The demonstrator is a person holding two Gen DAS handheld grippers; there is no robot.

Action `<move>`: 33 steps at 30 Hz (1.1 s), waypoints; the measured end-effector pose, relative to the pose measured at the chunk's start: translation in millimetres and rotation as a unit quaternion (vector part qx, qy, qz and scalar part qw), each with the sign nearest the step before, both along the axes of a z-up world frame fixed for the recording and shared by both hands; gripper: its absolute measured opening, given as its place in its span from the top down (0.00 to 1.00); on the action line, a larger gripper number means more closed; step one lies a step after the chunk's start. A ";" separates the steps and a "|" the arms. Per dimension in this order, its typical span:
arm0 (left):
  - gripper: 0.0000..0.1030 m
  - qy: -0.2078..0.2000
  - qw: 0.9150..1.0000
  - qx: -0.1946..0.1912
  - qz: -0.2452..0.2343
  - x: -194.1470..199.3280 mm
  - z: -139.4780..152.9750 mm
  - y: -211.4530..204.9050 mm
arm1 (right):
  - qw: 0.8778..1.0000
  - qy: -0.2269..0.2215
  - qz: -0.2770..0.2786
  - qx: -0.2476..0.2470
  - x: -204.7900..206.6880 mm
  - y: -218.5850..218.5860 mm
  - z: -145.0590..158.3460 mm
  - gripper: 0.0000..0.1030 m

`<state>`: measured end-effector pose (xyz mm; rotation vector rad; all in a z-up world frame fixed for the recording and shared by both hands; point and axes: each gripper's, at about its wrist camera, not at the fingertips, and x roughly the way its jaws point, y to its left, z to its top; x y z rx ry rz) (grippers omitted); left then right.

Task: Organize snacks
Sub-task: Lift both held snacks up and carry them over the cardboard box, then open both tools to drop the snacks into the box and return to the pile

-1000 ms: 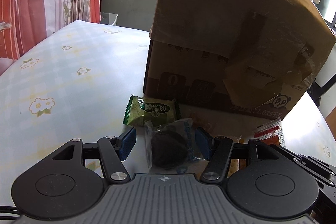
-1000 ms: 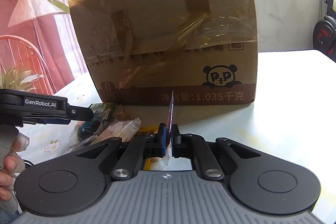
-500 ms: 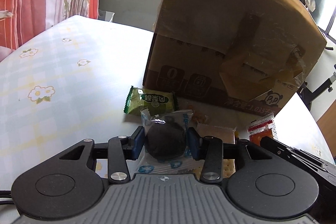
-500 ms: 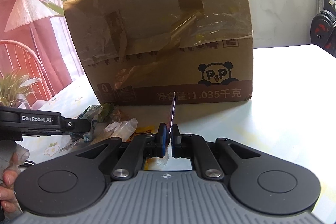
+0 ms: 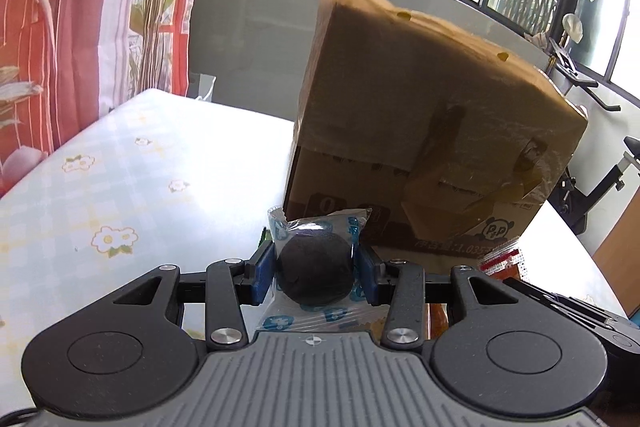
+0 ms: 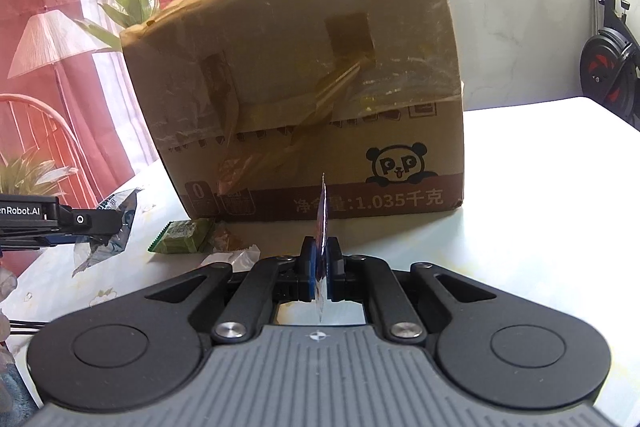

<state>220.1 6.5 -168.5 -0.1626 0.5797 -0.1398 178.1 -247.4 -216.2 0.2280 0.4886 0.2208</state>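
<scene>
The left gripper (image 5: 314, 273) has just closed its jaws onto a dark round cake in a clear wrapper (image 5: 314, 269) and lifted it: a second ago the jaws stood apart around it on the table (image 5: 132, 163), and now the blue pads press its sides and it hangs clear of the cloth, at 6 o'clock in the left wrist view. That looks like one snack picked and ready to be carried off. The right gripper (image 6: 320, 265) stays clamped on a thin flat packet (image 6: 322, 215) held on edge, just as before. The cardboard box (image 6: 304, 87) stands at 12 o'clock in both views; its top is not visible, so what it holds cannot be told. A green packet (image 6: 182, 235) and crumpled wrappers (image 6: 230, 245) lie at its foot, at 9 o'clock.
</scene>
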 end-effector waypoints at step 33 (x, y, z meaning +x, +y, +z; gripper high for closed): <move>0.40 -0.121 0.985 0.073 -0.095 160.5 112.7 -122.3 | 0.991 -0.104 -0.040 -0.080 131.4 -34.2 148.7 0.92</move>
